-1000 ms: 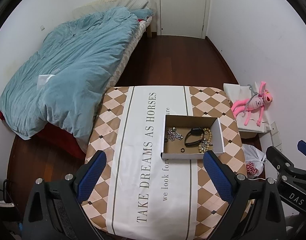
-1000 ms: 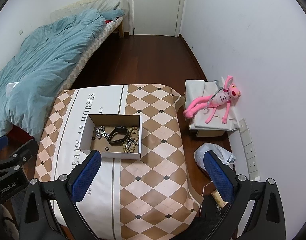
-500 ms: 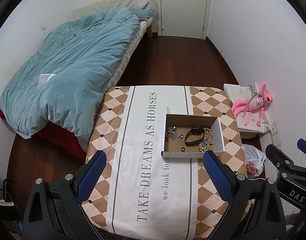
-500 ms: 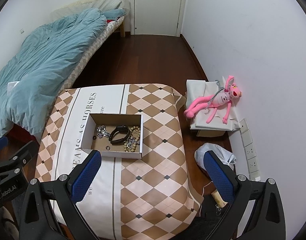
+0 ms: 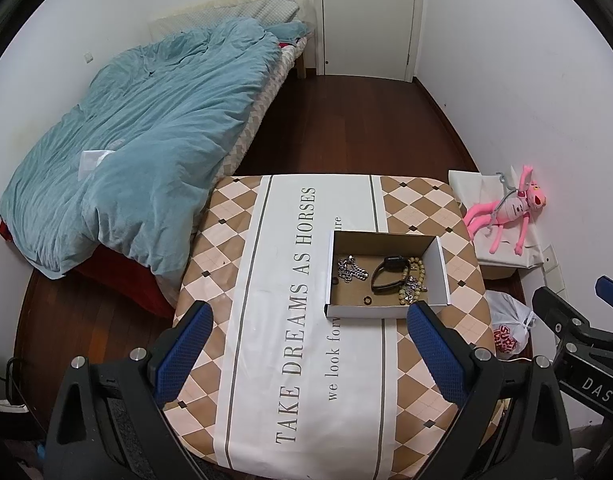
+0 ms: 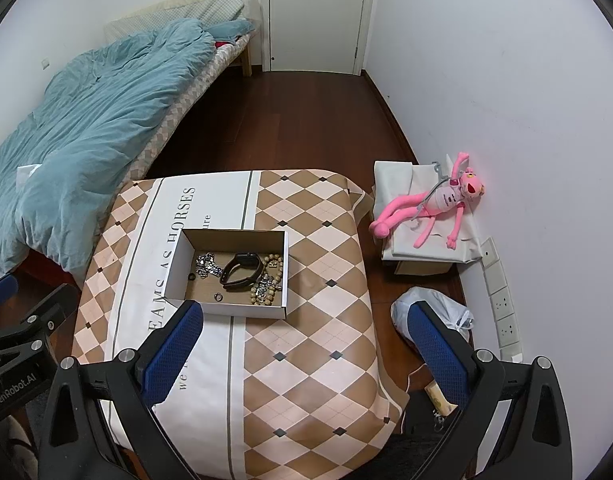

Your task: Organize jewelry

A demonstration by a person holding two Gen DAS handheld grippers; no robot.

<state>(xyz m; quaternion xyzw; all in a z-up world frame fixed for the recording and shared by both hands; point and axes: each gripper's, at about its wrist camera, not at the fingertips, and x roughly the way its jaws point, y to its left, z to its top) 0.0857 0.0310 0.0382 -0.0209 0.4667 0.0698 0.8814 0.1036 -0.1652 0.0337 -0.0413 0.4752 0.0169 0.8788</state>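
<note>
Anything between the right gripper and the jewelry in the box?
Nothing visible. The right gripper hangs open above the tablecloth, short of the cardboard box. The box is open-topped; only its low near wall fronts the black watch, bead bracelet and silver chain.

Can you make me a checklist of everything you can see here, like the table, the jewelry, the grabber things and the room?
Surface: table under a checkered cloth with printed words.
Job's things: open cardboard box holding a silver chain, a black watch, a bead bracelet and two small rings.
Clutter: nothing seen on the cloth outside the box.
Grippers: left gripper and right gripper both open, empty, held above the table's near edge.
Cables: a thin cord on the floor by the right gripper.
Surroundings: bed with teal duvet, white door, pink plush toy, plastic bag, wall sockets.
</note>
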